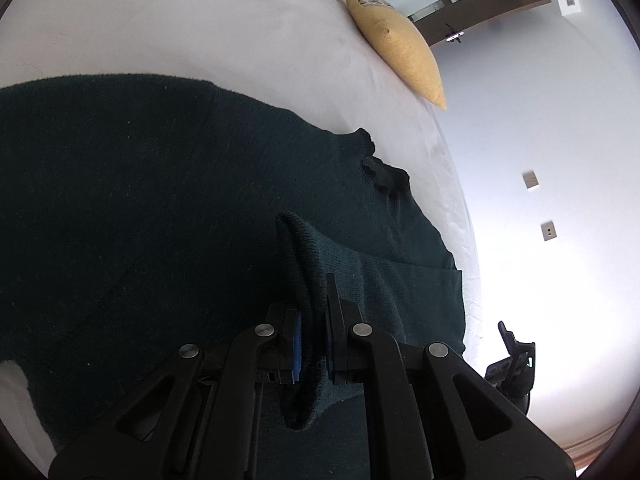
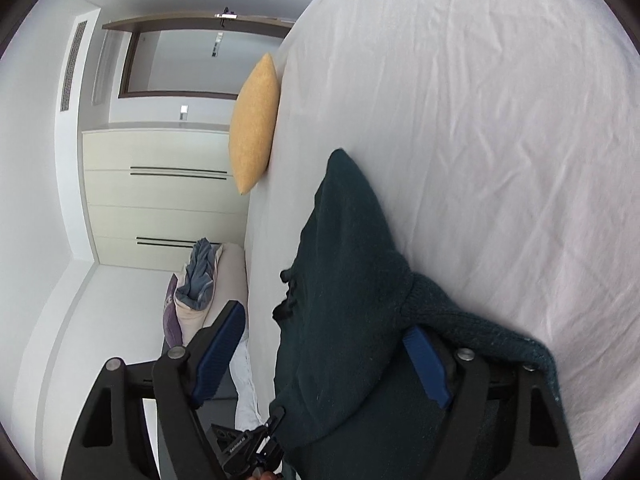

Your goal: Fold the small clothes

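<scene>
left wrist view: the left gripper [image 1: 313, 320] is clenched on a bunched ridge of the dark green sweater [image 1: 140, 200], the knit pinched tight between its blue pads [image 1: 296, 344]. the sweater lies spread across the white bed sheet [image 1: 180, 28], its ruffled collar [image 1: 380, 164] towards the bed's edge, and a folded-over panel [image 1: 408, 292] rests on the body just right of the gripper. a yellow cushion [image 1: 400, 40] stands at the far edge of the bed, well apart from the garment. part of the other tool [image 1: 514, 356] shows low at the right.

right wrist view: the right gripper [image 2: 320, 356] stands released, its jaws wide. its left pad [image 2: 218, 354] hangs clear over the gap beside the bed, touching nothing. the sweater [image 2: 344, 280] is heaped between the jaws and a knitted sleeve [image 2: 472, 320] drapes over the other finger [image 2: 426, 364], but no pad presses on the cloth. the same yellow cushion [image 2: 254, 124] leans at the bed's edge, and a pile of other clothes [image 2: 196, 276] sits on a low surface beyond the bed.

judgement: the step in hand looks like folding one side of the sweater over its body, with the left tool carrying the cloth and the right one free. the next move likely calls for the right jaws to close on a matching edge or sleeve, so both tools can lay the fold flat and even; a one-sided pull risks dragging the sweater askew on the sheet.
</scene>
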Demonstrator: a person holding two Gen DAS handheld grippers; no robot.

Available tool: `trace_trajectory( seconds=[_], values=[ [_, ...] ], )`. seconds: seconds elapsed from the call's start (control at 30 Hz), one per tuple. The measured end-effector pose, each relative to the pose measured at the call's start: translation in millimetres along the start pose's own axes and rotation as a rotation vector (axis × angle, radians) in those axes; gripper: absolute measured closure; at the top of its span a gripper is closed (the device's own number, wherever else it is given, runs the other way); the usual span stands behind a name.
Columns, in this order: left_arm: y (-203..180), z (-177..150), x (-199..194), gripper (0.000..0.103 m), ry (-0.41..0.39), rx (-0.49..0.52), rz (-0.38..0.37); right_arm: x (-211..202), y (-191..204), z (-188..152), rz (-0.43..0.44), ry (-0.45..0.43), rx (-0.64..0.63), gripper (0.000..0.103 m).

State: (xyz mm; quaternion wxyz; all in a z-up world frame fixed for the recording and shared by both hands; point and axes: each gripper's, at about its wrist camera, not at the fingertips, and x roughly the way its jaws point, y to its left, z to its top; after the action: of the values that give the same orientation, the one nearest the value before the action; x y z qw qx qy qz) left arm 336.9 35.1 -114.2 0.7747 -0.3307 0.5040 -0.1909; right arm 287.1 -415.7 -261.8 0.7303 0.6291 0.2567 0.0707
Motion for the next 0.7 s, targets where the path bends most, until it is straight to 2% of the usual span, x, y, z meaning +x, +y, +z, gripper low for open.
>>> trace_trajectory(
  seconds=[0.07, 0.27, 0.37, 0.47, 0.6, 0.7],
  values=[
    [-2.1, -0.1, 5.3, 0.096, 0.002, 0.003, 0.01, -0.7, -4.5, -0.1, 0.014, -0.005, 0.001, 0.03],
    [9.6, -6.0, 13.9, 0.096, 0.019, -0.015, 0.023, -4.1, 1.3, -4.4, 0.001, 0.028, -0.058, 0.031],
    [19.5, -7.3, 10.7, 0.095, 0.018, -0.042, -0.005, -19.5, 8.8, -7.9, -0.052, 0.037, -0.075, 0.03],
    [22.9, -3.9, 4.3, 0.094, 0.016, -0.057, 0.014, -37.7, 28.2, -8.5, -0.07, 0.032, -0.143, 0.027],
    [5.8, 1.3, -16.9, 0.094, -0.086, 0.008, 0.148, -38.5, 61.5, 4.9, -0.08, 0.023, -0.279, 0.025],
    [-22.7, -2.4, -24.3, 0.094, -0.143, 0.095, 0.152, -11.9, 75.6, 20.5, -0.082, 0.081, -0.344, 0.025]
  ],
)
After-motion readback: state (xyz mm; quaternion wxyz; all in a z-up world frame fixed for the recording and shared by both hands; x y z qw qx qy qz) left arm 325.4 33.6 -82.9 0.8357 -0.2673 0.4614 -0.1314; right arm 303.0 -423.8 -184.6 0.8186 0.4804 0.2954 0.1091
